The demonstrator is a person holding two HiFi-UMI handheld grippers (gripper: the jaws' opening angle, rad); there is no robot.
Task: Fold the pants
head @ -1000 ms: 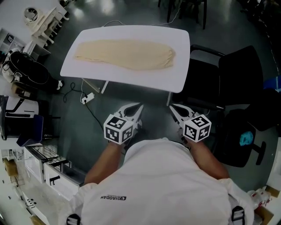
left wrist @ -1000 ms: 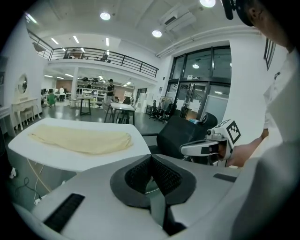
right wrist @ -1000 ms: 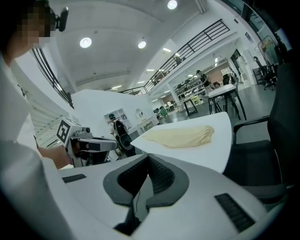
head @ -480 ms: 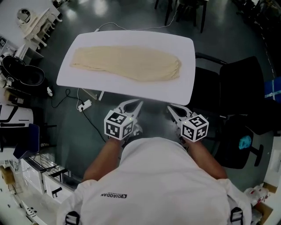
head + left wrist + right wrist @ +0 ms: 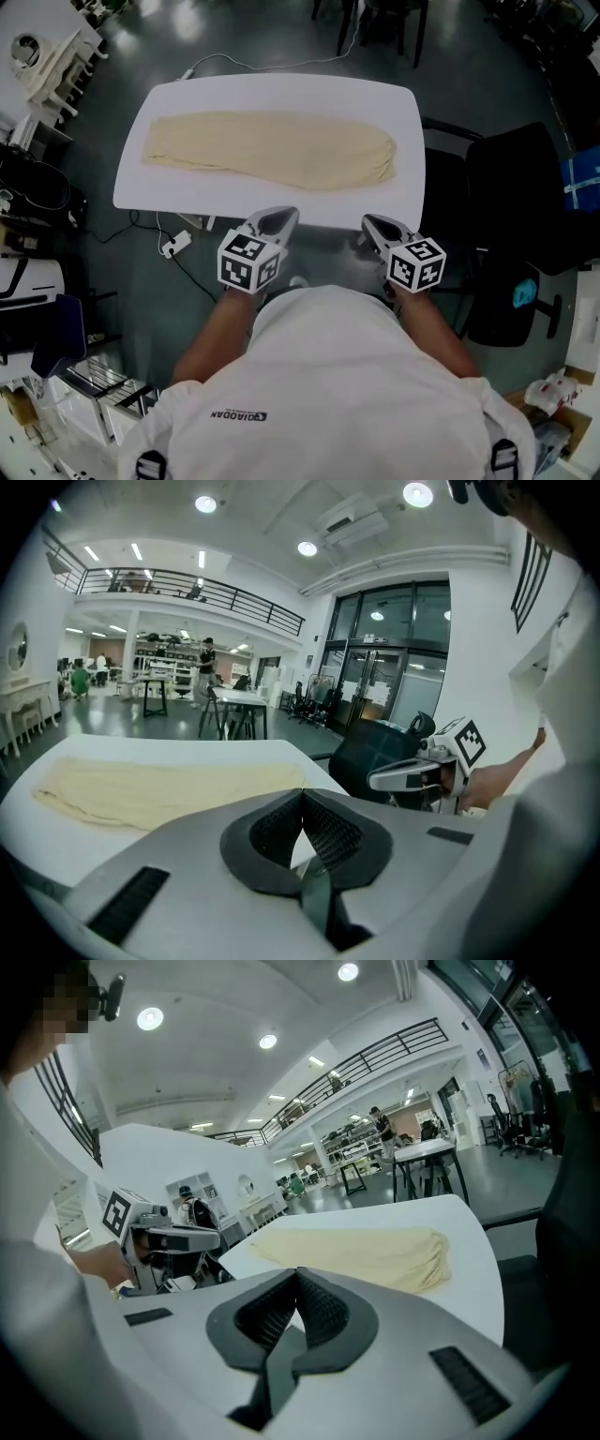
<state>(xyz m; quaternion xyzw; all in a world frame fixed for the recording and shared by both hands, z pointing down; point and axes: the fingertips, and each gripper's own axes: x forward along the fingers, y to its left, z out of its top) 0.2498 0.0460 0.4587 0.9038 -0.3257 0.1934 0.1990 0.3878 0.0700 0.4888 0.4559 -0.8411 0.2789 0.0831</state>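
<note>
Pants [image 5: 272, 148], cream and flat, are lying lengthwise across the middle of the table [image 5: 281, 89], with the wider, slightly bunched end toward the right of the head view and the narrower end tapering off to the left. The white top is showing bare all around them. We are holding both grippers side by side just at the table's near edge, well apart from the fabric. The left gripper [image 5: 275, 220] is pointing at the middle of that edge with its jaws pressed together, nothing between them. The right gripper [image 5: 375, 225] is sitting near the right corner, and its jaws are closed on nothing as well (each gripper view is showing the ribbed pads meeting at the tips). Our arms are reaching forward from a white shirt [image 5: 337, 394]. A black chair [image 5: 511, 187] is standing just right of the table, and a cable [image 5: 173, 246] is trailing over the dark floor [image 5: 141, 281] under the left end.
</note>
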